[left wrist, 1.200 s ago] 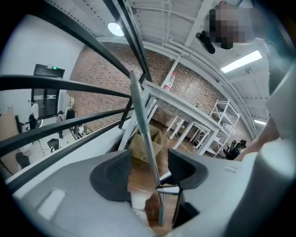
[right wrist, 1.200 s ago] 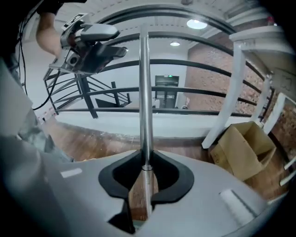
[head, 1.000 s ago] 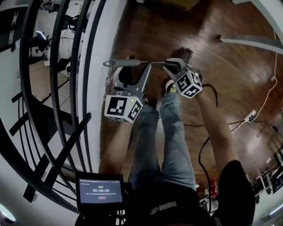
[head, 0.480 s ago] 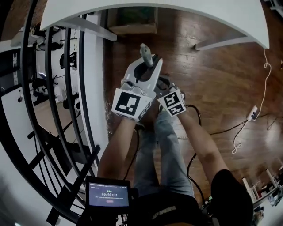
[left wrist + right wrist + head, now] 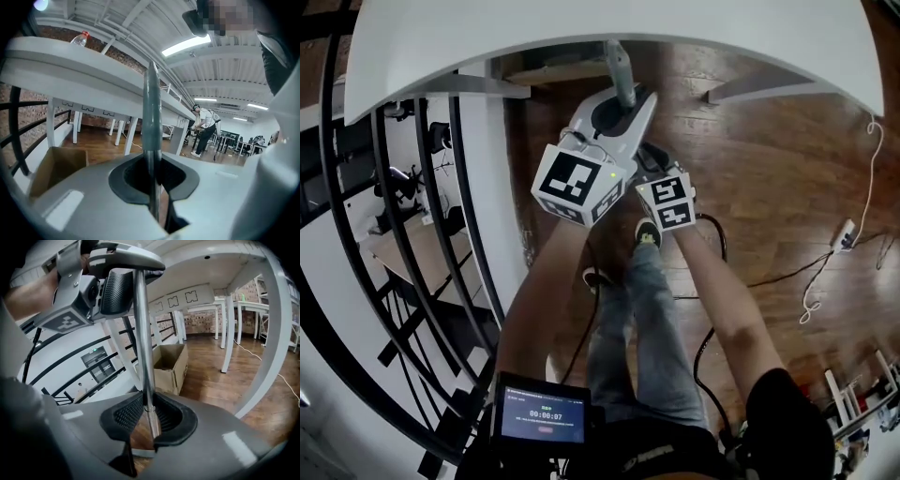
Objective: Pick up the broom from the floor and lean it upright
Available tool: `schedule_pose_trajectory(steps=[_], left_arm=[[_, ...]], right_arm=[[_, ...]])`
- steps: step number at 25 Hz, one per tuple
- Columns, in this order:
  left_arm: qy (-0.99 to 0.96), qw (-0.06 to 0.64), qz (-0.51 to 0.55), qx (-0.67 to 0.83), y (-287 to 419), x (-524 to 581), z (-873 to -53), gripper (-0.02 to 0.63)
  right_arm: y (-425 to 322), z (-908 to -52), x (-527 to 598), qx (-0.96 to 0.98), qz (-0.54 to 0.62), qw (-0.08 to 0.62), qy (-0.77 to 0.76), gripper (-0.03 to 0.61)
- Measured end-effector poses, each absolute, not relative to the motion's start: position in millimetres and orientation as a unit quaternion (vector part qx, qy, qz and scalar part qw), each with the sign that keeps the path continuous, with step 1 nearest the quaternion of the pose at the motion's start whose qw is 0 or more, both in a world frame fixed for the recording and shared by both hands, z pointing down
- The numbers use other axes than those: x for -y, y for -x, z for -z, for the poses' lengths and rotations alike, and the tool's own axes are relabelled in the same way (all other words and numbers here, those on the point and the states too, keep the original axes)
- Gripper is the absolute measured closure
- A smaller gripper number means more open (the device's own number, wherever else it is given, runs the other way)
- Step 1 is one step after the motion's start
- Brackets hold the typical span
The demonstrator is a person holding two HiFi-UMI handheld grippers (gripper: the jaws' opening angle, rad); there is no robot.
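The broom's handle (image 5: 619, 73) stands nearly upright in front of me, its grey-green top end just under the white table's edge. In the left gripper view the handle (image 5: 151, 103) rises straight between the pads. My left gripper (image 5: 619, 112) has just been closing and is now shut on it near the top. My right gripper (image 5: 645, 161) is shut on the metal shaft (image 5: 143, 343) a little lower, and its view shows the left gripper (image 5: 115, 284) clamped above. The broom's head is hidden beneath my arms.
A white table (image 5: 609, 28) arches across the far side, its legs (image 5: 227, 333) standing on the wood floor. An open cardboard box (image 5: 171, 363) sits by the black railing (image 5: 403, 234) on the left. Cables (image 5: 825, 267) trail on the right. My feet (image 5: 647, 234) are below the grippers.
The handle, lying level across the grippers a second ago, has swung upright. Both grippers moved up toward the white table, and the left jaws closed on the handle.
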State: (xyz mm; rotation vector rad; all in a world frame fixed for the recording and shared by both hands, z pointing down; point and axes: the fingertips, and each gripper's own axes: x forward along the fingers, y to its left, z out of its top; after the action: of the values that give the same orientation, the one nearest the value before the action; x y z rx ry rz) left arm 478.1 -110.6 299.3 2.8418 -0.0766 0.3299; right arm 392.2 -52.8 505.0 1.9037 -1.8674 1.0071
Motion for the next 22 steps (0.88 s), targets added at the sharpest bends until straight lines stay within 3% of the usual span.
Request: schedule_pose_trajectory(steps=[12,22], left_arm=[[-0.983,0.128,-0.124,0.048,-472.8,115.7,-310.8,0.557],[-0.981,0.119,-0.134,0.067,-472.3,121.8,-314.9,0.456]], right_arm=[[-382.8,-510.8,61.0,0.656,-0.340,0.157,-0.655,0.497],[-395.9,-513.1,67.2,0.656,-0.332,0.167,-0.657,0.492]])
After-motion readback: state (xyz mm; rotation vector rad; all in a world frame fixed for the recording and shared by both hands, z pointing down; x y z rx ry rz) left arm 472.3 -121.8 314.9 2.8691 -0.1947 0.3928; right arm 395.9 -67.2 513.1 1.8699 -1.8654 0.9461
